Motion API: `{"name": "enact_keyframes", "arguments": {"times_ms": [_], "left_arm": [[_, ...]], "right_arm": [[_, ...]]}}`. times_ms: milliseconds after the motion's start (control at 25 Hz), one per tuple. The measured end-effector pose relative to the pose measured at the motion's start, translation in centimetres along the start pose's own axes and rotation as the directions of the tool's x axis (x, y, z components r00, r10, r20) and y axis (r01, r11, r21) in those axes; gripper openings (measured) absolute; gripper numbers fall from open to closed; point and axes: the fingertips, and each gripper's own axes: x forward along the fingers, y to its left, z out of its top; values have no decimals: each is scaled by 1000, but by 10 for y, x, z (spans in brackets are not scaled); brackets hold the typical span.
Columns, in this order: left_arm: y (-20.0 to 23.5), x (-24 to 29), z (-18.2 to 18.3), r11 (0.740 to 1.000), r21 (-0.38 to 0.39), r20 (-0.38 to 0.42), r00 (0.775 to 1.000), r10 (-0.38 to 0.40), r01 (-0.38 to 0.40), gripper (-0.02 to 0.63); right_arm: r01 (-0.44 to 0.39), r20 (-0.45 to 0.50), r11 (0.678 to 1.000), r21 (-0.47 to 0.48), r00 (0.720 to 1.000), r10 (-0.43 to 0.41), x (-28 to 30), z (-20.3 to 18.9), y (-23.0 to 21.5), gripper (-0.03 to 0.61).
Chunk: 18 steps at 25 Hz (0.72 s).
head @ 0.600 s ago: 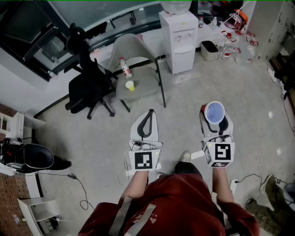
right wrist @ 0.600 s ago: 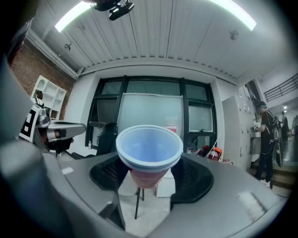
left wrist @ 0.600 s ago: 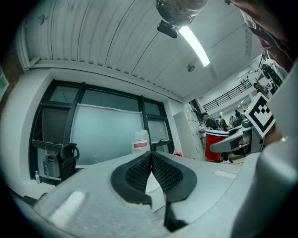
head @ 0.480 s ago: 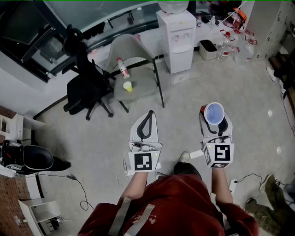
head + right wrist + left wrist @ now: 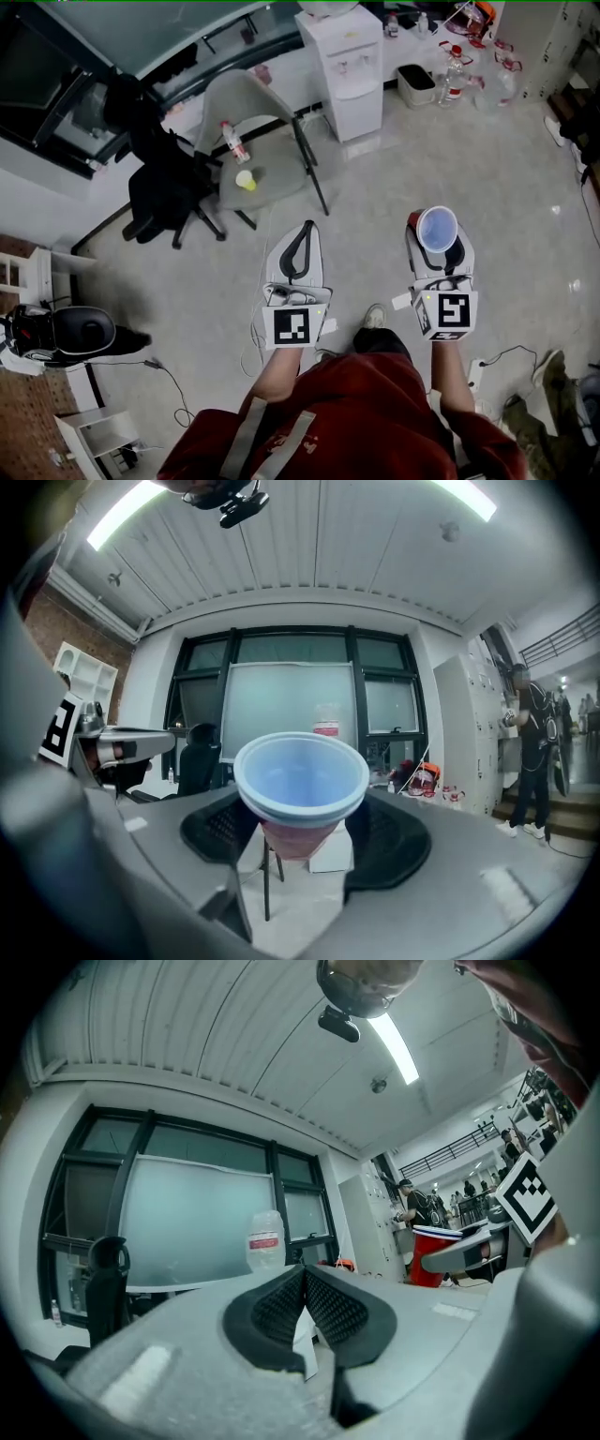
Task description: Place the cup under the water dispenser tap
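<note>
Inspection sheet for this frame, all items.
Surface: bare grey floor.
Job's things: red cup in right gripper, mouth up; water dispenser against the far wall, well ahead.
Clutter: bottle and yellow cup on grey chair; bottles and bin beside dispenser.
Grippers: left gripper shut, empty; right shut on cup.
Cables: loose cords on floor, both sides of the person.
Surroundings: black office chair, windows.

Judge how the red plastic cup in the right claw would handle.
Probably light: the red plastic cup looks empty inside. Likely squashy, with thin walls pinched by the right claw. It may tip easily, tapering to a narrow base.
</note>
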Motion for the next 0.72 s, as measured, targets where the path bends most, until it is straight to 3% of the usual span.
{"name": "enact_keyframes", "arguments": {"times_ms": [360, 720], "left_arm": [[-31, 74, -6, 1000, 11, -7, 1000, -19, 19, -2], [-17, 140, -15, 1000, -11, 11, 1000, -25, 25, -2]], "right_arm": [[-2, -2, 1000, 26, 1000, 2, 36, -7, -70, 281], [6, -7, 1000, 8, 1000, -6, 94, -2, -98, 281]]}}
